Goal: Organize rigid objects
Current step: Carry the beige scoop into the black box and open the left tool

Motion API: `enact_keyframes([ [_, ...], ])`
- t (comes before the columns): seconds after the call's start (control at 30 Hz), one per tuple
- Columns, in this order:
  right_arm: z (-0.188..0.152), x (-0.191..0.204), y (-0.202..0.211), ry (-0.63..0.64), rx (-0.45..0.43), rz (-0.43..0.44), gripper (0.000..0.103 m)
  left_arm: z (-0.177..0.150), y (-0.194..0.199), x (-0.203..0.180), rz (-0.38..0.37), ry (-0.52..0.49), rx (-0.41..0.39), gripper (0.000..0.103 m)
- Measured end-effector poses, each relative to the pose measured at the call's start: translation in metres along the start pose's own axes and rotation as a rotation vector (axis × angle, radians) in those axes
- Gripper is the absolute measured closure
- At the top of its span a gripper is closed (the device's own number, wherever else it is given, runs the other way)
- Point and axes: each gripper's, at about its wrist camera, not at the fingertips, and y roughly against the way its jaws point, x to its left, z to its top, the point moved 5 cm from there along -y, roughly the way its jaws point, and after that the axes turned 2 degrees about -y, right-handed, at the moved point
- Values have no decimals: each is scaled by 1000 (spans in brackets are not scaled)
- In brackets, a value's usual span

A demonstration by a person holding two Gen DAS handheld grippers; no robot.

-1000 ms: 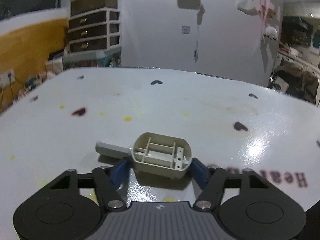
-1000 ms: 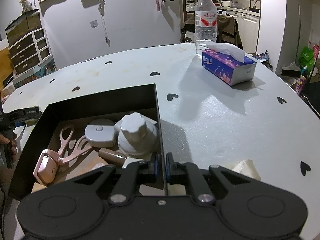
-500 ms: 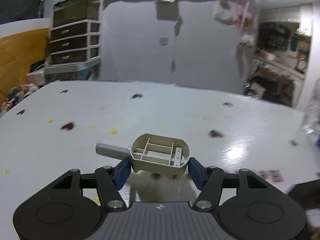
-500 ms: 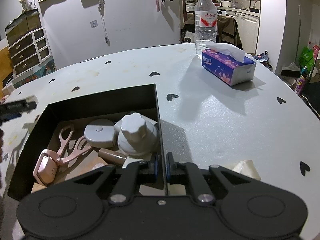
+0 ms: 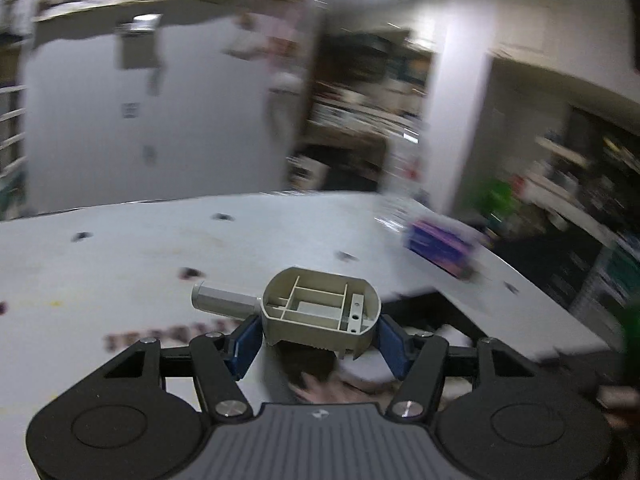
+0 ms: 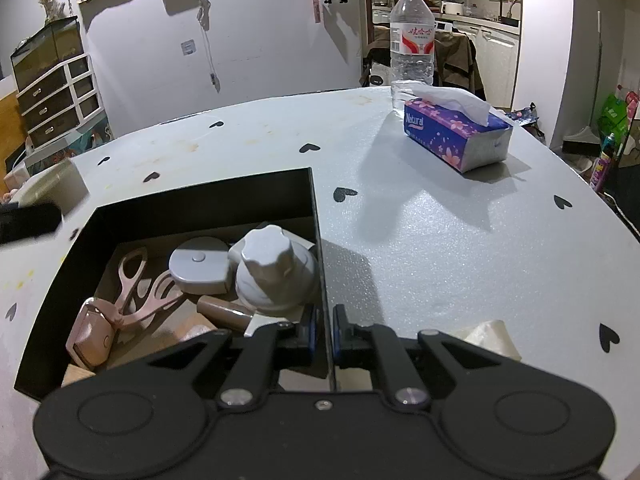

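Note:
My left gripper (image 5: 319, 334) is shut on a beige plastic part (image 5: 320, 312) with a ribbed hollow body and a grey stub handle, held in the air over the near corner of the black box (image 5: 416, 300). In the right wrist view the part shows blurred at the far left (image 6: 52, 188). My right gripper (image 6: 323, 330) is shut on the right wall of the black box (image 6: 316, 216). Inside the box lie a white knobbed cap (image 6: 274, 268), a grey round case (image 6: 198, 266), pink scissors (image 6: 132, 292) and a brown tube (image 6: 224, 312).
A purple tissue box (image 6: 456, 136) and a water bottle (image 6: 412, 40) stand at the back right of the white heart-dotted table (image 6: 440, 232). A crumpled tissue (image 6: 490, 338) lies near my right gripper. The left wrist view is motion-blurred.
My left gripper has swung right with the beige part, from over bare table to over the box corner. My right gripper and the box have not moved.

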Motion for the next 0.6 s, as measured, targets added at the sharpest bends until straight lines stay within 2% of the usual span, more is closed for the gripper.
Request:
enact_keyframes([
  [0.13,0,0,1,0,0,1,95,-9,-3,-29,-72,-110,36,40],
  [0.4,0,-1,1,0,0,0,95,-30,-25,-56,-133,-250,171,42],
  [0.43,-1,0,1,0,0,0,95,-31,-27,-57,-148,-260,182,46],
  [0.47,-1,0,1,0,0,0,95,-32,-30,-58,-166,-269,196,69],
  [0.5,-1,0,1,-1,0,1,95,-32,-32,-59,-169,-270,215,76],
  [0.6,-1,0,1,-1,0,1,95,-31,-41,-51,-154,-257,231,75],
])
